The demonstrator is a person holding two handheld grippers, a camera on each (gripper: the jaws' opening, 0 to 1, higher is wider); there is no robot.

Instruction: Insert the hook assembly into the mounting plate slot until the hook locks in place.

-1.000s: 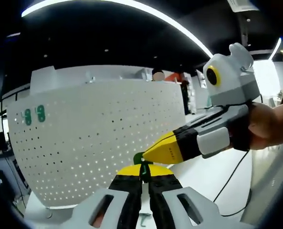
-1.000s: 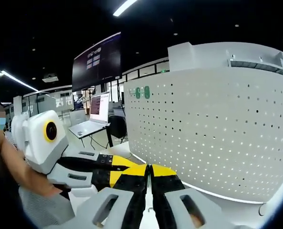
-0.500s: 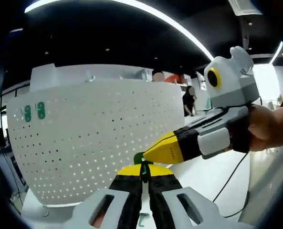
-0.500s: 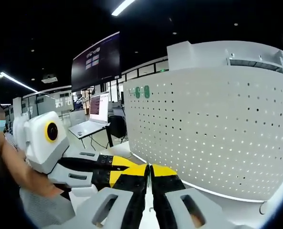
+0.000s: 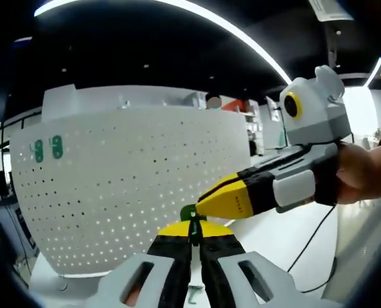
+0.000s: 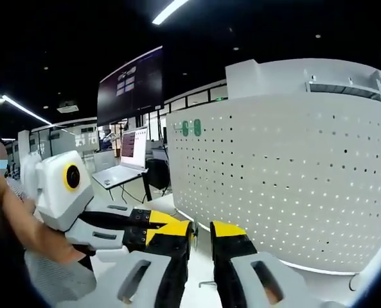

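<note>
The small green hook assembly (image 5: 189, 215) sits pinched between the yellow tips of the left tool (image 5: 191, 232), whose jaws are closed on it, held up in the air just in front of the white perforated mounting plate (image 5: 126, 186) and not yet touching it. The right tool (image 6: 200, 232) has its jaws parted with a clear gap between them and nothing held; in the left gripper view its yellow nose (image 5: 225, 200) hangs just beside the hook, gripped by a person's hand (image 5: 363, 173). The plate stands upright on a white surface (image 5: 286, 237), with two green pieces (image 5: 47, 149) already fitted near its upper corner. To my eye the step in hand is bringing the hook to a slot, and little of the task looks done. Doing it well probably means keeping the left grip firm so the hook cannot twist, squaring it to the plate's face, picking one hole and lining up the prongs before pushing straight in. The open right tool could steady or press the hook home, or brace the plate so it does not tip back. I cannot make out the hook's prongs.
</note>
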